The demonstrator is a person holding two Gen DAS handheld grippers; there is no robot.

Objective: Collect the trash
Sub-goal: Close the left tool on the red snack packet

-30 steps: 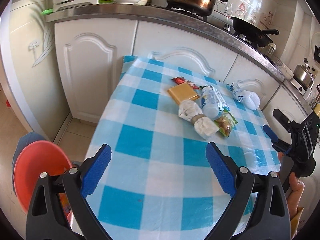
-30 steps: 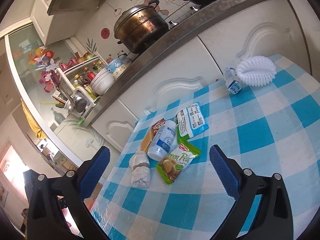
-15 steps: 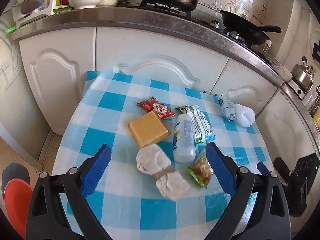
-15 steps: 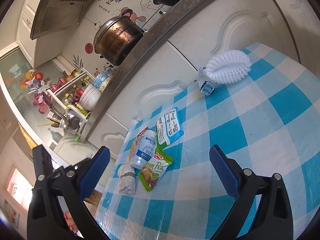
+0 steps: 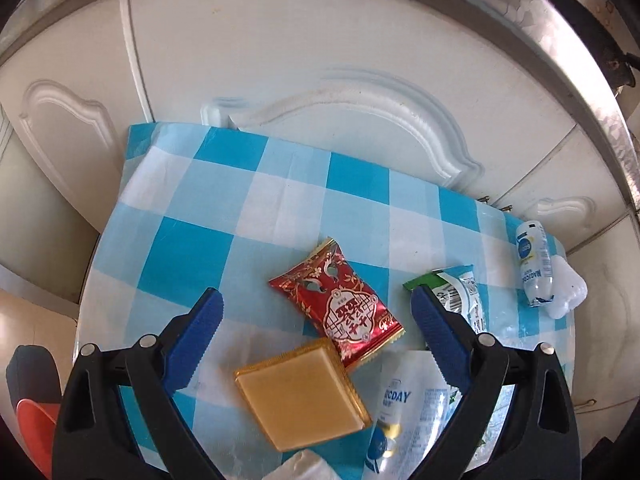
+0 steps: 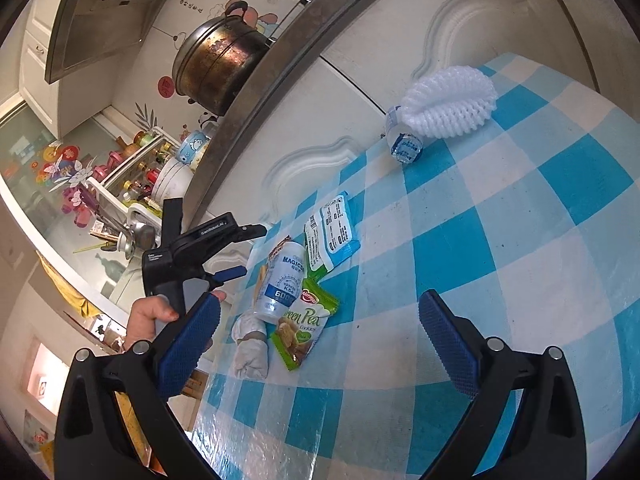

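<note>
A red snack packet [image 5: 337,301] lies on the blue checked table [image 5: 224,208], straight between the fingers of my open left gripper [image 5: 316,322], which hovers just above it. A flat tan packet [image 5: 298,398] sits below the red one, beside a white bottle [image 5: 394,408]. In the right wrist view the same bottle [image 6: 282,282], a green pea packet [image 6: 302,330], a blue-white wrapper [image 6: 334,230] and a crumpled white wad [image 6: 250,348] lie bunched together. My right gripper [image 6: 316,344] is open above the near table. The left gripper [image 6: 236,252] shows there, held by a hand [image 6: 150,318].
A small bottle [image 5: 534,268] and a white foam net [image 6: 450,102] lie at the table's far right corner. White cabinet doors [image 5: 320,52] stand right behind the table. An orange bin [image 5: 30,428] sits on the floor at left. A pot [image 6: 218,66] rests on the counter.
My left gripper has moved forward and down over the table, and the red packet now lies between its fingers. The right gripper shifted a little, and the left gripper now shows in its view.
</note>
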